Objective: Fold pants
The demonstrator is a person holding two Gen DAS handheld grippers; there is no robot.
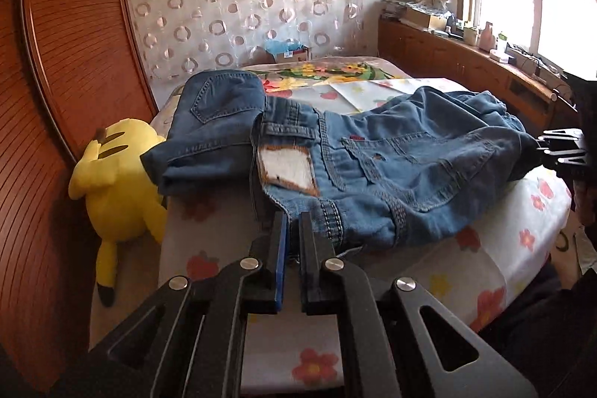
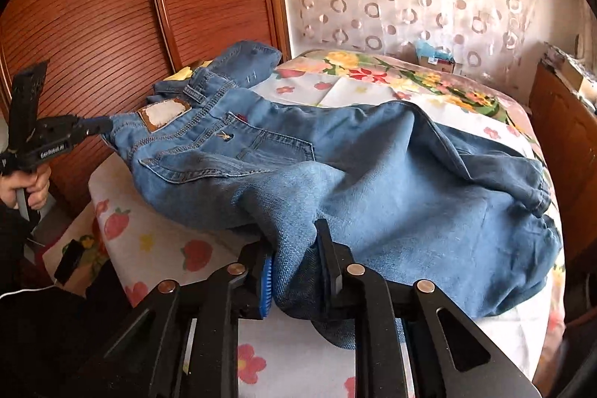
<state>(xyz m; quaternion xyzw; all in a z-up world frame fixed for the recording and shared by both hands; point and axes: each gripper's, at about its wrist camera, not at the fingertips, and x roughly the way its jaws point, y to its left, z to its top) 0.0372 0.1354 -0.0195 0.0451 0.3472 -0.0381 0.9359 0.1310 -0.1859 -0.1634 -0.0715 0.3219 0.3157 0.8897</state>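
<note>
Blue denim pants with a white-and-brown waist patch lie spread across a bed with a floral strawberry-print sheet, directly ahead of both grippers. Black left gripper sits at the waistband edge just below the patch, jaws nearly together and clamped on a thin bit of the denim hem. In the right wrist view that same gripper shows far left, pinching the waistband corner, with a hand on its handle. Black right gripper with blue ribbed pads has a thick bunch of the pants' leg fabric between its jaws, pads pressing the cloth on both sides; jaws stand partly apart around the bunch. From the left wrist view the right gripper is at far right, on the leg end. A second folded blue denim garment lies beyond and left of the left gripper, touching the pants' waist. Yellow plush toy lies left of the left gripper, between bed and brown slatted wooden wardrobe.
</note>
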